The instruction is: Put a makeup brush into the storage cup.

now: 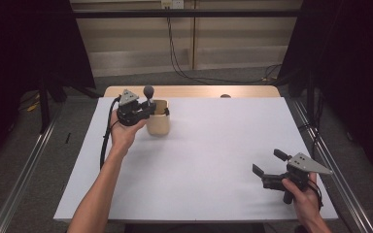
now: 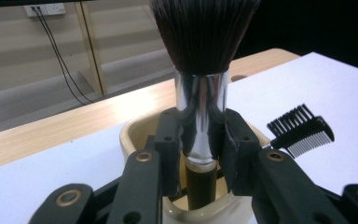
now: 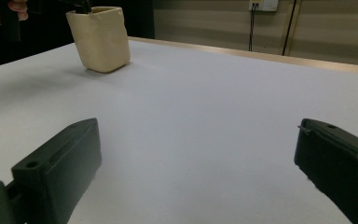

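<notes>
Clamping a makeup brush (image 2: 200,93) by its shiny silver ferrule, the left hand-held gripper (image 1: 141,110) sits just over the mouth of the cream cup (image 1: 158,124), which serves as the landmark; its jaws press on either side of the metal sleeve, and the left forearm stretches up from the near edge of the bench (image 1: 213,145) with the hand wrapped under the tool beside the cup. The brush stands upright, its dark handle going down into the cup and its full head of dark brown bristles fanning out above the rim. In the left gripper view the ferrule mirrors the jaws, and a small black comb-and-brush tool (image 2: 300,130) sticks out just past the cup's rim on one side. The cup itself has rounded corners and a matte, pale cream wall, and it stands on the white bench top toward the far left corner. Well apart from the cup, near the front right corner, the right hand-held gripper (image 1: 270,163) is held low over the bench with its jaws spread wide and nothing between them, pointing back towards the cup.
</notes>
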`<state>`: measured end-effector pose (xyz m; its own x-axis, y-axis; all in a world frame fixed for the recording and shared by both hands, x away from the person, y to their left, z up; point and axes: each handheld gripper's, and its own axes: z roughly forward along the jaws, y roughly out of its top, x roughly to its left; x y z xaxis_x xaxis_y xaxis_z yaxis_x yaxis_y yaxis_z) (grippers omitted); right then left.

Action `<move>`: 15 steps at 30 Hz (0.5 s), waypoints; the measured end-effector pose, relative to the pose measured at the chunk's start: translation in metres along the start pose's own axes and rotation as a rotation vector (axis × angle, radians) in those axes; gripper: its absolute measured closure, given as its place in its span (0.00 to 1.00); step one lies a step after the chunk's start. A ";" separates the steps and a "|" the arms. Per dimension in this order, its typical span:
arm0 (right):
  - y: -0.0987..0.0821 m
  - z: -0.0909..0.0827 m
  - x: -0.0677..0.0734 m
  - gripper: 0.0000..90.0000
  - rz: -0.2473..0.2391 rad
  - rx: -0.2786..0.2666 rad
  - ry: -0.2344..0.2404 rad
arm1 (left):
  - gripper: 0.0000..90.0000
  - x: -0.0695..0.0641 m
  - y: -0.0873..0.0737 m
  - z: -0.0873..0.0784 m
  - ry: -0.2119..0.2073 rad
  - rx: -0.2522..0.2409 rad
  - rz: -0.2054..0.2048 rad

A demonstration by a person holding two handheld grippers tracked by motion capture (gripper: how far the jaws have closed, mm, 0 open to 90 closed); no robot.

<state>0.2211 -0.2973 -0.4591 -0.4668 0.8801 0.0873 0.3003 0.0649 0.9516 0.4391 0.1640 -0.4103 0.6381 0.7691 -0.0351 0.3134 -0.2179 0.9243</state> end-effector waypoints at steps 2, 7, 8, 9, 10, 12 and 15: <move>0.000 0.000 0.000 0.01 -0.002 -0.001 0.002 | 0.79 -0.001 -0.001 0.000 0.002 0.001 -0.005; 0.000 0.000 0.000 0.01 0.000 0.001 0.001 | 0.79 -0.005 -0.002 0.002 0.006 0.007 0.015; 0.000 0.000 0.000 0.01 -0.001 0.001 0.001 | 0.79 -0.005 -0.002 0.002 0.006 0.008 0.014; 0.000 0.000 0.000 0.01 -0.003 0.001 0.003 | 0.79 -0.005 -0.002 0.002 0.008 0.008 0.015; 0.000 0.000 0.000 0.01 -0.004 0.001 0.004 | 0.79 -0.004 -0.003 0.002 0.007 0.005 0.013; 0.000 0.000 0.000 0.01 -0.003 0.001 0.003 | 0.79 -0.003 -0.004 0.003 0.006 0.012 0.020; 0.000 0.000 0.000 0.01 0.001 0.002 0.001 | 0.79 -0.004 -0.005 0.003 0.006 0.019 0.011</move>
<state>0.2215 -0.2975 -0.4595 -0.4673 0.8797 0.0882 0.3019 0.0651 0.9511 0.4372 0.1604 -0.4163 0.6376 0.7700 -0.0232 0.3201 -0.2375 0.9171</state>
